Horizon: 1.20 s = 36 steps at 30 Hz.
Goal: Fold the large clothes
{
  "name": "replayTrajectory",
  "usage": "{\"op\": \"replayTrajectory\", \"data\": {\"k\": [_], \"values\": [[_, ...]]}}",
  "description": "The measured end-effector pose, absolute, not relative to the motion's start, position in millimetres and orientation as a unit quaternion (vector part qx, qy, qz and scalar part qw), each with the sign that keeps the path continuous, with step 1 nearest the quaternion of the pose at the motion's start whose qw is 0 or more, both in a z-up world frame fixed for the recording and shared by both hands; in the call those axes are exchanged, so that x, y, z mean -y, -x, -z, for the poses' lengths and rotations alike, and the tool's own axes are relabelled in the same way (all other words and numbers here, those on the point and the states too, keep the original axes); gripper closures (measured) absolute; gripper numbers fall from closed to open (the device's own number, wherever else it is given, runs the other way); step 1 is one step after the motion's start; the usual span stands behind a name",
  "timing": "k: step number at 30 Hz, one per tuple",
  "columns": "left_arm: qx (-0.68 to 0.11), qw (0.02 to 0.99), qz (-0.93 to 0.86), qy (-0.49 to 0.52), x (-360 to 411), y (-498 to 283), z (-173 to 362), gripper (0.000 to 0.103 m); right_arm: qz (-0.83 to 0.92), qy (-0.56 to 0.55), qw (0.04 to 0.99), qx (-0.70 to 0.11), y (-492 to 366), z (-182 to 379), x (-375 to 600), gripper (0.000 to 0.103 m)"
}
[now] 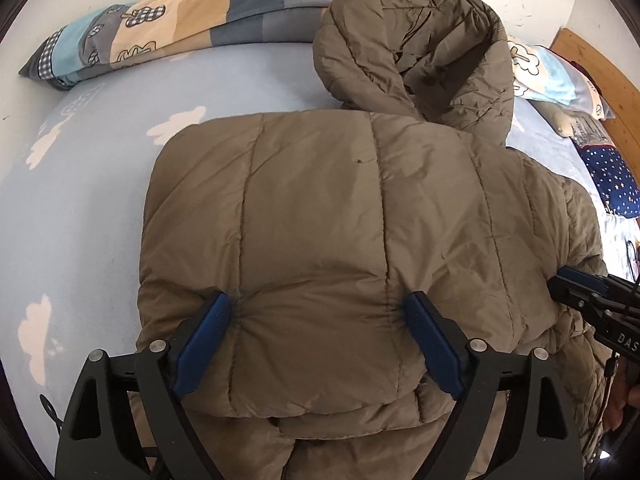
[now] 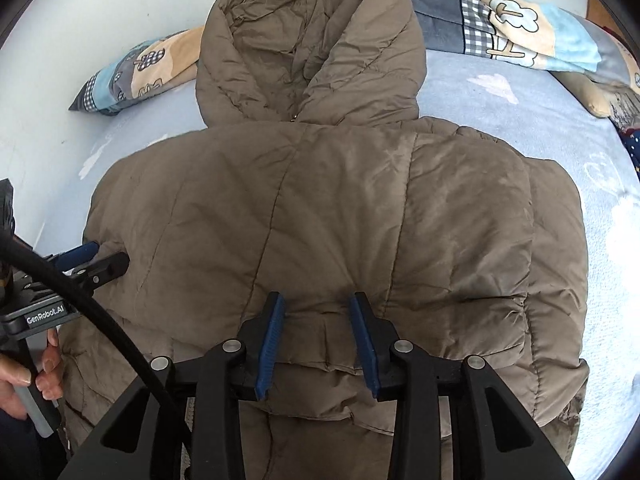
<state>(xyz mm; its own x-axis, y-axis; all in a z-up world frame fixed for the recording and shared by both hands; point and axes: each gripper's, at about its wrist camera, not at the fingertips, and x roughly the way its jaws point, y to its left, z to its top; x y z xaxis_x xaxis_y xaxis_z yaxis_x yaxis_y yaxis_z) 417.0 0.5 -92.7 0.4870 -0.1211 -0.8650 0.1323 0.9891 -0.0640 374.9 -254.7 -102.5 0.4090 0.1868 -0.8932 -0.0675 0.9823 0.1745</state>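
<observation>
An olive-brown hooded puffer jacket point(image 1: 340, 208) lies folded on the bed, its hood point(image 1: 424, 44) pointing away toward the wall. It also shows in the right wrist view point(image 2: 340, 208). My left gripper point(image 1: 320, 308) is open wide, its blue pads pressing down on the folded top layer near its front edge. My right gripper point(image 2: 318, 304) is open too, less wide, its pads resting on the front edge of the jacket's top layer. The right gripper also shows at the right edge of the left wrist view point(image 1: 576, 292). The left gripper shows at the left of the right wrist view point(image 2: 96, 260).
The bed has a light blue sheet with white clouds point(image 1: 80, 184). A rolled patchwork quilt point(image 1: 152, 44) lies along the white wall. Pillows point(image 1: 612, 176) and a wooden headboard point(image 1: 592, 64) are at the right. A hand point(image 2: 36, 372) holds the left gripper's handle.
</observation>
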Motion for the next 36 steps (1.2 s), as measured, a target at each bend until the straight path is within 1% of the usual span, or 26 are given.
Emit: {"op": "replayTrajectory", "data": {"k": [1,3,4,6,7,9,10,11,12,15,18,23,28,30,36], "values": [[-0.501,0.863,0.073,-0.006,-0.7,-416.8,92.9,0.013,-0.078,-0.055,0.836,-0.540,-375.0,102.5,253.6,0.062],[-0.500,0.863,0.073,-0.007,-1.4,-416.9,93.3,0.012,-0.083,-0.057,0.833,-0.544,-376.1,103.0,253.3,0.055],[-0.499,0.863,0.073,-0.008,-1.7,-416.8,93.8,0.011,-0.085,-0.060,0.831,-0.547,-376.6,103.5,253.9,0.054],[-0.499,0.864,0.073,-0.008,-2.3,-416.4,94.8,0.010,-0.092,-0.064,0.828,-0.549,-376.8,104.2,253.3,0.043],[-0.499,0.864,0.073,-0.008,-2.9,-416.6,94.8,0.009,-0.096,-0.064,0.827,-0.550,-376.6,104.5,252.4,0.039],[-0.499,0.863,0.073,-0.006,-2.7,-417.0,94.4,0.009,-0.107,-0.064,0.825,-0.551,-375.9,105.3,248.5,0.022],[-0.500,0.863,0.075,-0.004,-3.0,-417.0,94.1,0.009,-0.117,-0.060,0.823,-0.553,-375.5,105.8,245.0,0.017],[-0.500,0.863,0.076,-0.004,-3.2,-417.2,94.2,0.009,-0.125,-0.053,0.820,-0.556,-374.9,106.1,240.4,0.009],[-0.500,0.863,0.078,-0.005,-3.6,-417.5,94.1,0.009,-0.130,-0.039,0.819,-0.558,-373.8,106.5,235.0,0.007],[-0.499,0.863,0.082,0.000,-6.0,-418.1,90.5,0.009,-0.121,0.009,0.824,-0.553,-368.6,106.4,221.1,0.007],[-0.497,0.863,0.092,0.006,-8.7,-418.2,84.7,0.009,-0.126,0.010,0.825,-0.550,-367.5,96.4,221.5,0.007],[-0.493,0.865,0.095,0.011,-12.7,-419.1,76.4,0.009,-0.149,-0.060,0.840,-0.518,-366.1,70.0,248.5,0.012],[-0.473,0.877,0.085,0.000,-23.8,-420.4,62.5,0.009,-0.105,-0.116,0.863,-0.481,-369.6,46.3,296.4,0.018],[-0.471,0.879,0.078,0.008,-31.5,-422.2,59.8,0.009,-0.073,-0.130,0.867,-0.475,-371.7,43.9,318.0,0.021],[-0.482,0.872,0.051,0.068,-56.8,-430.0,61.8,0.009,-0.013,-0.194,0.863,-0.467,-373.7,46.2,376.2,0.024]]}}
